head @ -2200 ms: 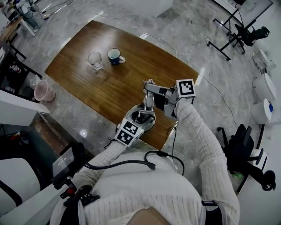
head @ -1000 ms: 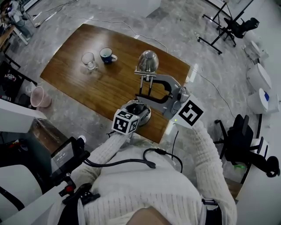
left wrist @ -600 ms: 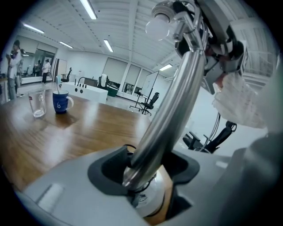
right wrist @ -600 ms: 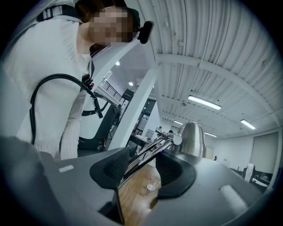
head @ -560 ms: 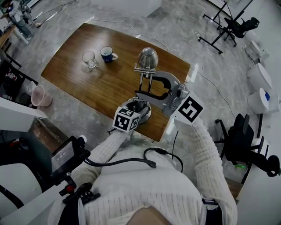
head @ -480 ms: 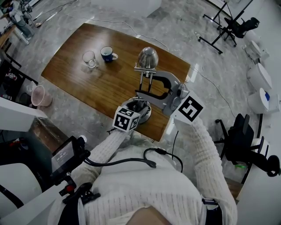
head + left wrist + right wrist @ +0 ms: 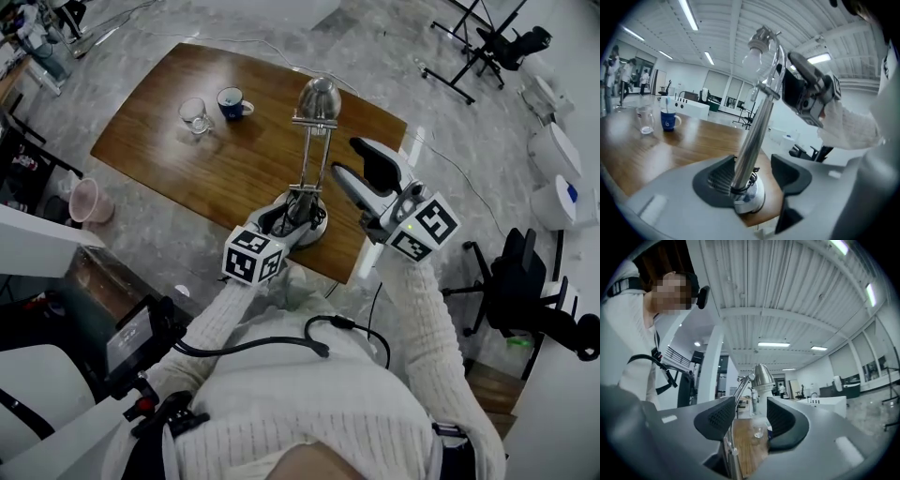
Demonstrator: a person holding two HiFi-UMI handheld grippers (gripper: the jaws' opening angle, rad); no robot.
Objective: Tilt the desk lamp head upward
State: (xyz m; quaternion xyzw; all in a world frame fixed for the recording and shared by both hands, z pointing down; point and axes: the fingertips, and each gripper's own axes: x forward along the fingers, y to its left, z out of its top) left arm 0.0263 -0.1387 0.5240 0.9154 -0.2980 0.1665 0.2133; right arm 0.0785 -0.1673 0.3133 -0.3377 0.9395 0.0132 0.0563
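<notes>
1. the tall chrome desk lamp (image 7: 310, 155) stands at the near right end of the long brown wooden table (image 7: 187, 150), with its round base (image 7: 751, 200) close to the near edge.
2. the left gripper (image 7: 752, 174) is wide and opening. the lower stem (image 7: 754, 131) stands between its jaws, close by one pad, and is not pinched.
3. the right gripper (image 7: 364, 176) is wide, opening and empty. it sits just right of the stem.
4. risk: with nothing clamped, a push on the head could rock the lamp or slide its base off the near edge.
5. risk: jaws closing on the white bulb (image 7: 761, 400) instead of the metal could crack it.
6. the polished dome-shaped lamp head (image 7: 319, 94) tops the stem and seems to face mostly down, so the tilt looks unfinished.
7. a clear glass mug (image 7: 199, 114) and a blue mug (image 7: 231, 101) sit far left, well apart from the lamp.
</notes>
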